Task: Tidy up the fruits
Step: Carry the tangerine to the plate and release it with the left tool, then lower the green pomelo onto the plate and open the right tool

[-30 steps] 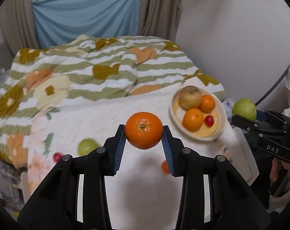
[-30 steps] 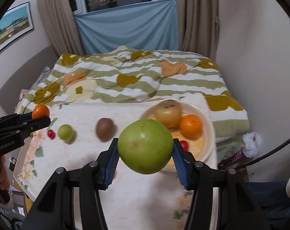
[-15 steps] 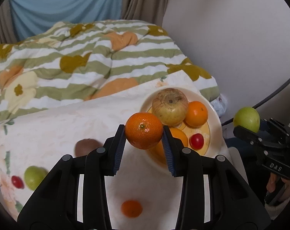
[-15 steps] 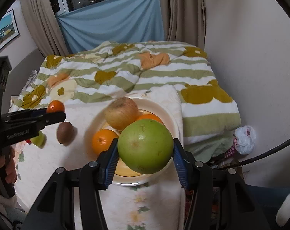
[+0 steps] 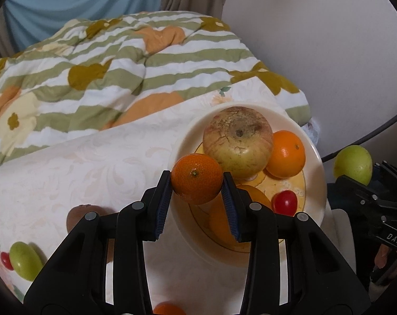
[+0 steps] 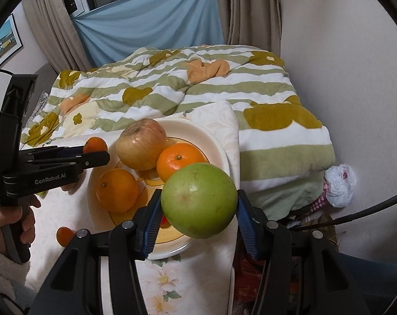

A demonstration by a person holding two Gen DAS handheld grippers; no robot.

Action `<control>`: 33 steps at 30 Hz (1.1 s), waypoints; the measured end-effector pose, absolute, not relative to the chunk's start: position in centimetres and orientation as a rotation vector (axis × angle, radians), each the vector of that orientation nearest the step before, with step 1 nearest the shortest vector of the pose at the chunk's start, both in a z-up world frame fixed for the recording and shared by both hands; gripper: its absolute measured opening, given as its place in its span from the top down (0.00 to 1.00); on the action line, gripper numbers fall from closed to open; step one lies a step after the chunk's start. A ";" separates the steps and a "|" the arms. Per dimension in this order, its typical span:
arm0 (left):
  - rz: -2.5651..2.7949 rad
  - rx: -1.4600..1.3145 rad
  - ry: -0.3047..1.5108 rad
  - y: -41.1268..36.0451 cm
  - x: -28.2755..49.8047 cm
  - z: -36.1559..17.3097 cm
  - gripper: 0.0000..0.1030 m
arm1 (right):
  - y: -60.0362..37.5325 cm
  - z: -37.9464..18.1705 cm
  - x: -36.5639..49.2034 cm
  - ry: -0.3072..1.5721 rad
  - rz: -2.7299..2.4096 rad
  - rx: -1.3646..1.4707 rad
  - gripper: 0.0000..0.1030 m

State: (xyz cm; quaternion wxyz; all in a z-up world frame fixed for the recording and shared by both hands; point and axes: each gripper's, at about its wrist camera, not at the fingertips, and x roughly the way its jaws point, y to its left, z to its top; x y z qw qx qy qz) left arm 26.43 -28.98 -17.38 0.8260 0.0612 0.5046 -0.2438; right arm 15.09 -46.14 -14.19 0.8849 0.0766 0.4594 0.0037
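mandarin (image 5: pixel 196 180) clamped in left tongs (image 5: pixel 197 197), over bowl (image 5: pixel 316 183) rim

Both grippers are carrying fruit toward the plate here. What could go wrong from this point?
1. The plate already holds a large apple, two oranges and a red cherry tomato; added fruit may find little room and could roll off.
2. The left gripper with its mandarin and the right gripper with its green fruit approach the same plate and might collide.
3. The plate sits near the table's corner, so a nudge could tip it.
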 end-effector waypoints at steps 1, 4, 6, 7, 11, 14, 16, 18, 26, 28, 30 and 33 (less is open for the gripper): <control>-0.517 0.135 1.072 -29.0 26.4 -17.4 0.56 | -46.3 -14.2 15.0 0.954 0.006 0.162 0.52; -0.512 0.141 1.065 -29.0 26.5 -17.3 0.56 | -46.3 -14.3 15.1 0.953 0.002 0.165 0.52; -0.503 0.149 1.065 -28.9 26.5 -17.2 0.53 | -46.4 -14.2 15.0 0.950 0.002 0.169 0.52; -0.493 0.157 1.064 -28.9 26.5 -17.2 0.41 | -46.3 -14.2 15.0 0.947 0.001 0.169 0.52; -0.474 0.143 1.006 -27.8 25.9 -16.1 0.00 | -46.3 -13.9 14.9 0.938 0.001 0.167 0.52; -0.452 0.149 1.000 -27.1 25.5 -15.4 0.00 | -46.2 -13.7 14.9 0.934 0.002 0.165 0.52; -0.438 0.150 0.998 -26.5 25.3 -15.1 0.00 | -46.1 -13.8 14.9 0.935 0.006 0.169 0.52; -0.423 0.148 1.000 -25.9 25.0 -14.7 0.00 | -46.0 -13.8 14.9 0.937 0.016 0.172 0.52; -0.339 0.132 0.991 -22.4 23.0 -12.6 0.00 | -44.9 -15.0 15.8 0.959 0.060 0.166 0.52; -0.326 0.125 0.995 -21.6 22.5 -12.5 0.00 | -44.6 -15.4 16.0 0.961 0.077 0.166 0.52; -0.309 0.117 1.003 -21.0 22.0 -12.7 0.00 | -44.5 -15.8 16.1 0.960 0.082 0.161 0.52; -0.293 0.104 1.016 -20.4 21.5 -13.0 0.00 | -44.3 -16.5 16.4 0.958 0.088 0.149 0.52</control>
